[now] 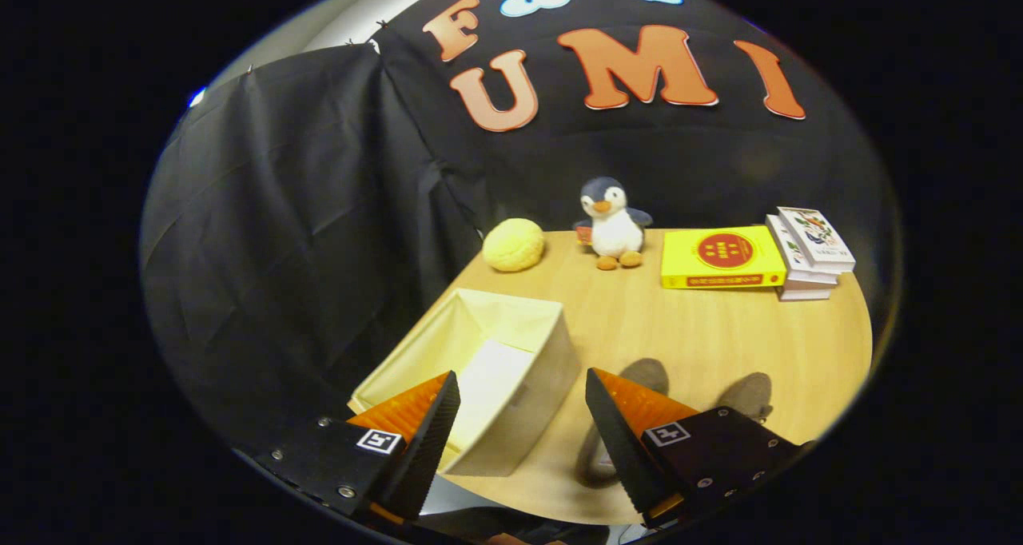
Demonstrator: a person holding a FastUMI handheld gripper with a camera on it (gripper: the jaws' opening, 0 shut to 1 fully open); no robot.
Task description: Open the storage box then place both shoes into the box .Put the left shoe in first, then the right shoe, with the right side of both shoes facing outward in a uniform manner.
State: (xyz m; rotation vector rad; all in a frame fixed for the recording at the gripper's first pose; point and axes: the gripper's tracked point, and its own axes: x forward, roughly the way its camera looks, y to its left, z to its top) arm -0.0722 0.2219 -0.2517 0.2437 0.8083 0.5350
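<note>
A cream fabric storage box (pixel 527 417) sits on the wooden table (pixel 719 337) with its top open and nothing showing inside. My gripper (pixel 521 375) hovers above it, open, with nothing between the fingers. The left finger hangs over the box's near side, and the box's right wall lies between the two fingers. Two grey rounded shapes (pixel 647 371) (pixel 751 393) show on the table just behind the right finger, partly hidden by it. I cannot tell whether they are shoes or shadows. A darker patch (pixel 593 457) lies by the right finger's inner edge.
Along the table's far edge are a yellow round plush (pixel 514 244), a penguin toy (pixel 611 224), a yellow book (pixel 722 257) and a stack of books (pixel 809 253). Black cloth closes off the left side and back.
</note>
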